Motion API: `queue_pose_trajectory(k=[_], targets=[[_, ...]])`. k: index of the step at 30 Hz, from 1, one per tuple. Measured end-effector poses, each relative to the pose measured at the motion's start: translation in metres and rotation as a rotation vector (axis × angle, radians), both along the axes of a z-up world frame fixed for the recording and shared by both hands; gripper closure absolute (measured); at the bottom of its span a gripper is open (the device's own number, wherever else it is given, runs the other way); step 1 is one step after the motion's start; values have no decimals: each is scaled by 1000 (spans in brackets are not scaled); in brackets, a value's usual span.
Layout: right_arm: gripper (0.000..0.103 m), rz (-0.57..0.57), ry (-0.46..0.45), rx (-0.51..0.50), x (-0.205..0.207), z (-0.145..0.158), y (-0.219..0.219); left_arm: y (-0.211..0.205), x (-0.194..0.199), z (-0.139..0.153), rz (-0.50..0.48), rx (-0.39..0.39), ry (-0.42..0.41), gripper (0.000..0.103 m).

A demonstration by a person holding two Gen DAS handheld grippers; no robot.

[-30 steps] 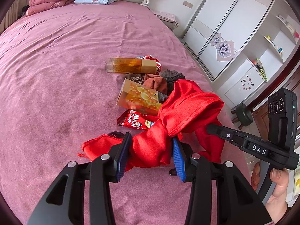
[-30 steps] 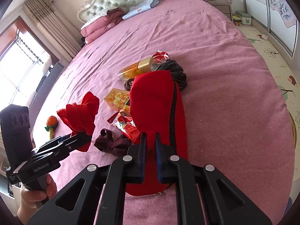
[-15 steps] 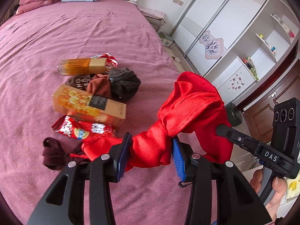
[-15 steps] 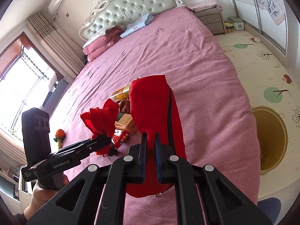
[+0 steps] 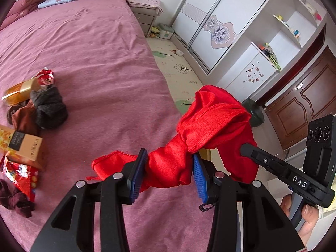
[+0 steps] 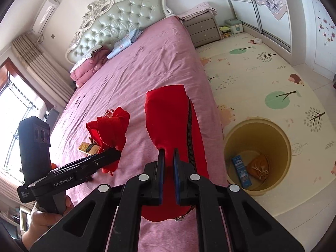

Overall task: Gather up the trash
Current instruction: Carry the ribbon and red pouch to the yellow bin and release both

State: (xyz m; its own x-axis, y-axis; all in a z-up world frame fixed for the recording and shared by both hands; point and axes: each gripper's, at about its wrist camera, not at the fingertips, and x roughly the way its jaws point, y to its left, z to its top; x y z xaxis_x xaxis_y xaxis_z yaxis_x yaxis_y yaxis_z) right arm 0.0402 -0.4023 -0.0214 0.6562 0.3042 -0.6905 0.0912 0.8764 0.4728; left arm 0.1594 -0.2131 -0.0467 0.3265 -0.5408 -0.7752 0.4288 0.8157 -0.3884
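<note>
Left wrist: left tool (image 5: 169, 171) clamped around bunched red cloth (image 5: 210, 130).

Left hand-held gripper (image 5: 169, 173) clamps bunched red cloth (image 5: 201, 134) above the bed (image 5: 100, 67).

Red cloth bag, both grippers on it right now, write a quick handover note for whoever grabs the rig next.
Left gripper: jaws shut on a bunched end of the red cloth bag.
Right gripper: jaws shut on the bag's other end, by its black zipper.
The bag hangs between them above the pink bed, near the edge.
Yellow bin stands on the floor mat beside the bed; a blue box and an orange pouch lie inside.
Left on the bed: amber bottle, red wrapper, printed box, dark cloth bundles.
</note>
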Motion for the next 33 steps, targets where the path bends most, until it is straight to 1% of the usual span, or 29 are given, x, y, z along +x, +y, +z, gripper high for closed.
queue_pose_trajectory(k=[5,12,18,20,22,23,25,26,28,30,33], targets=[[95,-68,18,-1,-9,-9,-41,-50,4,-9,-58,4,24,60],[95,-152,52,2,-18,-27,-92,-112,10,-30,-125,21,65,60],[95,-201,71,23,-21,-44,-122,-155,19,-47,-160,16,114,60],[95,-212,79,29,-19,-50,-130,-166,23,-52,-161,4,128,60],[94,-221,82,41,-18,-55,-138,-173,27,-55,-145,-29,147,57],[92,-226,80,48,-17,-57,-141,-175,31,-57,-130,-41,154,53],[86,-230,74,52,-14,-59,-147,-179,35,-59,-109,-51,159,30],[75,-232,71,55,-12,-61,-150,-180,38,-60,-95,-53,159,14],[61,-247,74,48,-10,-62,-154,-181,41,-61,-80,-59,162,14],[61,-253,82,38,-8,-63,-156,-181,42,-62,-77,-29,153,13],[61,-258,85,48,-7,-63,-155,-175,40,-62,-84,17,126,13]])
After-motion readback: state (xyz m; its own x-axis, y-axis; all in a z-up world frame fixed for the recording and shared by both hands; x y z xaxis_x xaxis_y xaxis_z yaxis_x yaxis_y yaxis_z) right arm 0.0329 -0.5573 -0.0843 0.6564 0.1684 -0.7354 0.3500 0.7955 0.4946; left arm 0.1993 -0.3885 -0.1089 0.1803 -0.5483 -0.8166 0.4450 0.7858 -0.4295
